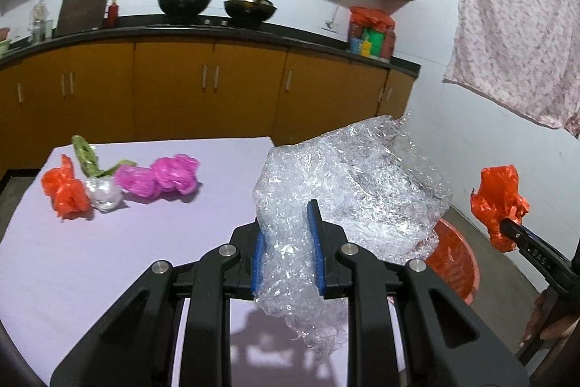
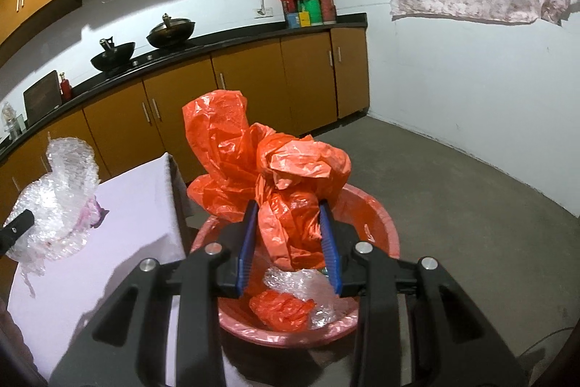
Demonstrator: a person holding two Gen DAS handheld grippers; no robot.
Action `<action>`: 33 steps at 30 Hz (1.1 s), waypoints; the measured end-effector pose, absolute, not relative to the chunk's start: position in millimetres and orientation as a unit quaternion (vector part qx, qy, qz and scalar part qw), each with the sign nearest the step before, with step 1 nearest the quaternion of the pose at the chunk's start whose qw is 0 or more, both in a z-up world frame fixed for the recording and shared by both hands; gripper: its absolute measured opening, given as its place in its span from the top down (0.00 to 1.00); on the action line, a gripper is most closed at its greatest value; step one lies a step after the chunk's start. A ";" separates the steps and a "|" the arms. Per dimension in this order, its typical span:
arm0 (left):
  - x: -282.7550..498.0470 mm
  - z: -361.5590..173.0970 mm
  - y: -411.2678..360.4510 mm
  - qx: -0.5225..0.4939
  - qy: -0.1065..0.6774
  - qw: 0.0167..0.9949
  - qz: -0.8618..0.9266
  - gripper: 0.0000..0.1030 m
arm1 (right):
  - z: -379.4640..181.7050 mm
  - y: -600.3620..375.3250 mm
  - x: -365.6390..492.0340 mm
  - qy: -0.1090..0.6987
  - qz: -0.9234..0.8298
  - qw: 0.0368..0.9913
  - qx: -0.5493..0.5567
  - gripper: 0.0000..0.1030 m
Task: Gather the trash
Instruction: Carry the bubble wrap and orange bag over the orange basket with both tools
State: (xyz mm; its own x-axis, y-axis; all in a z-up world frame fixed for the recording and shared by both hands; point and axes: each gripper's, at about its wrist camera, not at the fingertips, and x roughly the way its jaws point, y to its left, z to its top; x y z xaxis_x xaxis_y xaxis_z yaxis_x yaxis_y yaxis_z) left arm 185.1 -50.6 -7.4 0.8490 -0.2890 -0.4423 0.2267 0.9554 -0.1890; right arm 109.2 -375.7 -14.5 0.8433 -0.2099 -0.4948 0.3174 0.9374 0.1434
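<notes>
Clamped in the left gripper [image 1: 286,254], a bubble wrap wad [image 1: 348,191] above the table [image 1: 108,242], and pinched in the right gripper [image 2: 290,242], an orange bag [image 2: 268,169] over the red basin [image 2: 380,227] (both featherlight, squashy, best gripped mid-bunch).

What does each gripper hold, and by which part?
The left gripper pinches the bubble wrap near its lower end. The right gripper pinches the orange bag near its lower end, above the basin.
</notes>
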 end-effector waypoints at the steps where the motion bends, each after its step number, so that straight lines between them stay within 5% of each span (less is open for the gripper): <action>1: 185.5 -8.4 -54.8 -0.064 0.241 0.959 -0.137 0.79 | -15.2 -376.5 109.2 0.244 -0.140 0.953 0.112 0.68; 33: 216.5 -49.7 -176.3 -0.008 0.309 0.928 -0.211 0.79 | -43.0 -415.5 127.6 0.259 -0.172 0.937 0.158 0.68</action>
